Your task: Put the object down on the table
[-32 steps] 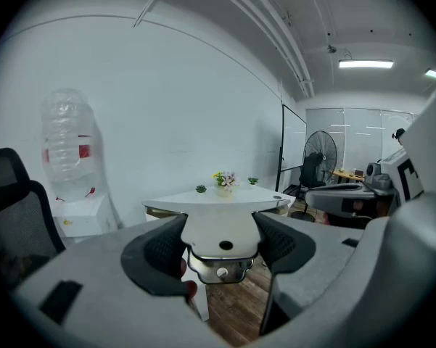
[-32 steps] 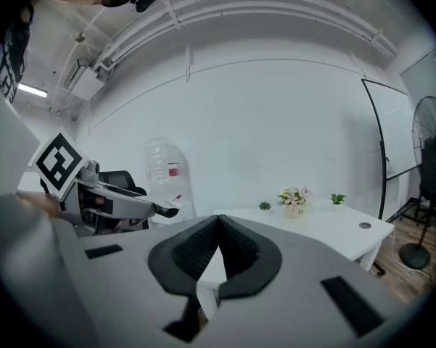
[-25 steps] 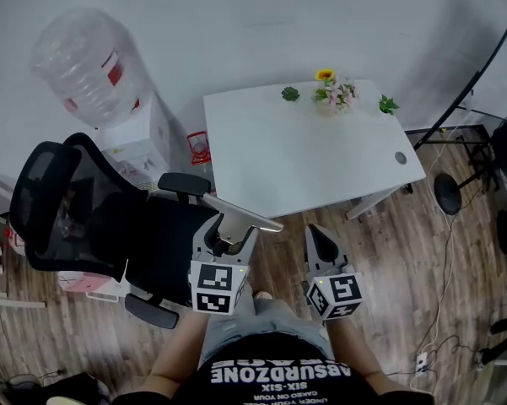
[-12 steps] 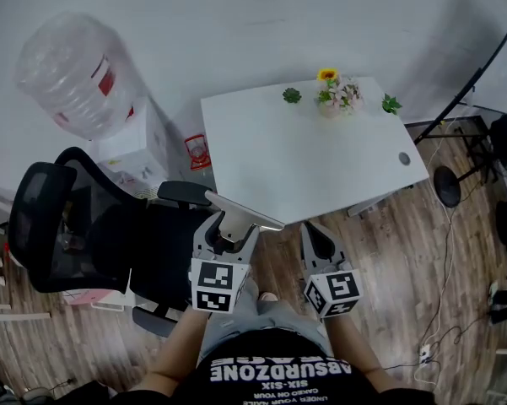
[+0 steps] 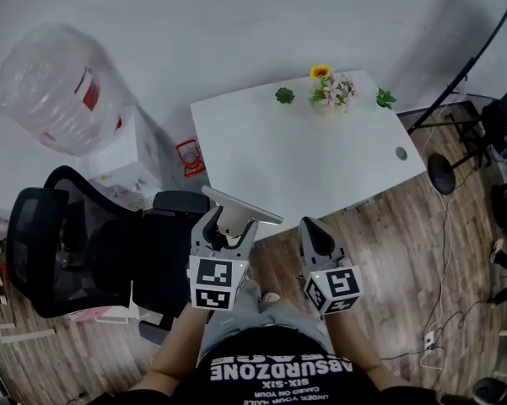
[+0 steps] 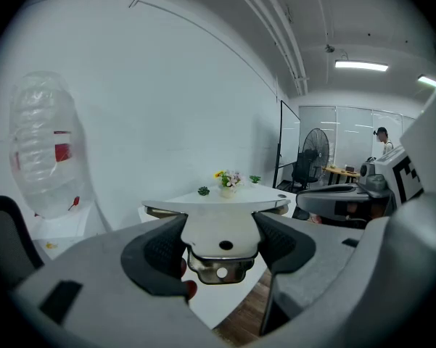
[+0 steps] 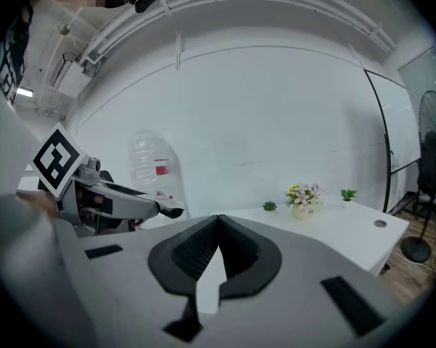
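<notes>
My left gripper (image 5: 223,233) is shut on a flat silvery metal tool (image 5: 236,213) whose wide blade sticks out ahead of the jaws, level, over the wooden floor just short of the white table (image 5: 304,167). In the left gripper view the tool (image 6: 219,230) sits clamped between both pads, with a hole in its tang. My right gripper (image 5: 310,233) hangs beside it, shut with nothing in it; its pads (image 7: 236,251) meet. The table (image 7: 326,230) lies ahead of both.
A black office chair (image 5: 84,251) stands close on the left, its armrest (image 5: 181,201) beside the left gripper. A water dispenser with a big bottle (image 5: 46,87) is behind it. A flower pot (image 5: 329,91) and two small plants (image 5: 284,95) (image 5: 385,99) line the table's far edge. A stand base (image 5: 441,174) is right.
The head view has drifted: the table sits slightly nearer and further left, the chair lower. Both grippers keep their pose and the left one still holds the tool.
</notes>
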The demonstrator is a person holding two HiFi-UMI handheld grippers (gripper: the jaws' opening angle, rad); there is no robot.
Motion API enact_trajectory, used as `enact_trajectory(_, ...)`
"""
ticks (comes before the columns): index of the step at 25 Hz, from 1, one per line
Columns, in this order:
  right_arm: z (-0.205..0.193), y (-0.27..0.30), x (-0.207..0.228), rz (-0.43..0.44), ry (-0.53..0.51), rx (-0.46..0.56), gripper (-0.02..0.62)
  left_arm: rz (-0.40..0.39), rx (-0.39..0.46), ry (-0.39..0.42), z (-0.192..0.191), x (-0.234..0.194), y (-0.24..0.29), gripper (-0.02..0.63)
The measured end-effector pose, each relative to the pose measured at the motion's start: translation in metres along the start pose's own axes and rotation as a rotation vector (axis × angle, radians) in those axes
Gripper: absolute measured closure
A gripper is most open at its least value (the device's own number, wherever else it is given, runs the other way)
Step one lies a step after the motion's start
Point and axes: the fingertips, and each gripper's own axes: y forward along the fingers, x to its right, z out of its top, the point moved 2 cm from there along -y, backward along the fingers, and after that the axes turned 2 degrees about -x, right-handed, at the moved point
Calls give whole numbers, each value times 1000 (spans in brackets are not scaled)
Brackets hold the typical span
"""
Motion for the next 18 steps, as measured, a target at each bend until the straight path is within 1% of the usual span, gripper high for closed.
enact_trajectory(8, 0, 20, -10, -32, 5, -4, 597, -32, 14, -3, 5, -17, 10, 308)
enact_trajectory(18, -8, 31, -22, -78, 17, -17, 597, -76, -12, 6, -8, -27, 19, 309)
